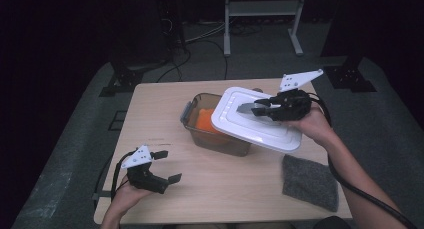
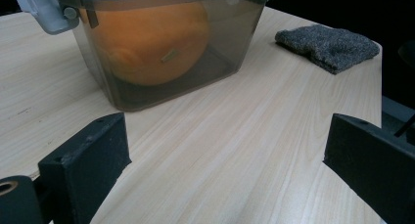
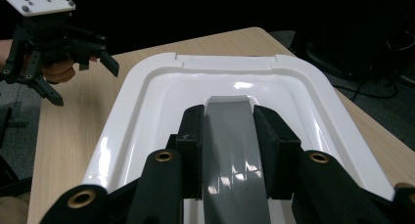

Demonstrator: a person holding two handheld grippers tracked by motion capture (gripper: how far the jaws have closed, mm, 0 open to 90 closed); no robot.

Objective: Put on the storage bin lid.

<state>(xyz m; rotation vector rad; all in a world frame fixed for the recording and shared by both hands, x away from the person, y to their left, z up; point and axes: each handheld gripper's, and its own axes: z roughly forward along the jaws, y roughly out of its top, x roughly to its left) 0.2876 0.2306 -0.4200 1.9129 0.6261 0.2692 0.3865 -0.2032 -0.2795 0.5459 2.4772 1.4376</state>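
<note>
Your right gripper [image 1: 256,108] is clamped on the grey handle [image 3: 235,150] of the white rectangular plastic lid [image 1: 255,120], jaws pressing it from both sides, and that centre grip is why the lid hangs fairly level instead of tipping off one end. You're holding it tilted over the right part of the smoky translucent plastic container [image 1: 212,126], which stands near the middle of the pale wooden table [image 1: 150,114], so the box sits half uncovered with the round orange fruit [image 2: 147,38] showing inside. From here I can't say whether the lid is coming off or going on; the overlap suits either. Your left gripper [image 1: 167,165] waits low at the near left corner, jaws spread wide and holding nothing, pointed toward the container's side, well placed, I'd judge, to steady the box if it shifts. The grey felt pad [image 1: 310,181] lies off to the right, well out of the lid's way.
</note>
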